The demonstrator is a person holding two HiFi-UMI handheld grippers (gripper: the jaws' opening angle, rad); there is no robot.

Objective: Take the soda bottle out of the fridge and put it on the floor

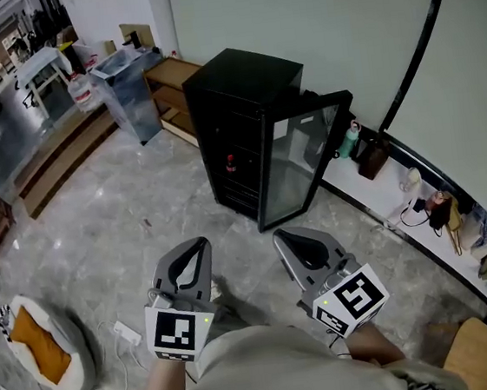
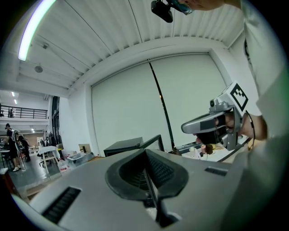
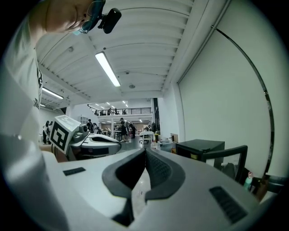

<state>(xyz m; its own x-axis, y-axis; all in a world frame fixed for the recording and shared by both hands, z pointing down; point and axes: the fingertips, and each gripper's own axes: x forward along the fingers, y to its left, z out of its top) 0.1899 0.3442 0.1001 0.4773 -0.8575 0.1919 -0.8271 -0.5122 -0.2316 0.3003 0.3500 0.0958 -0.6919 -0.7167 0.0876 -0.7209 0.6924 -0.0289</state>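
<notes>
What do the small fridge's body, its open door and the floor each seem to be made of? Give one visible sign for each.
Fridge body: black, smooth, faint sheen on top; painted metal or plastic, unclear which.
Door: clear pane, likely glass, in a black frame; the floor shows through.
Floor: grey veined stone or tile, polished; it reflects light.
</notes>
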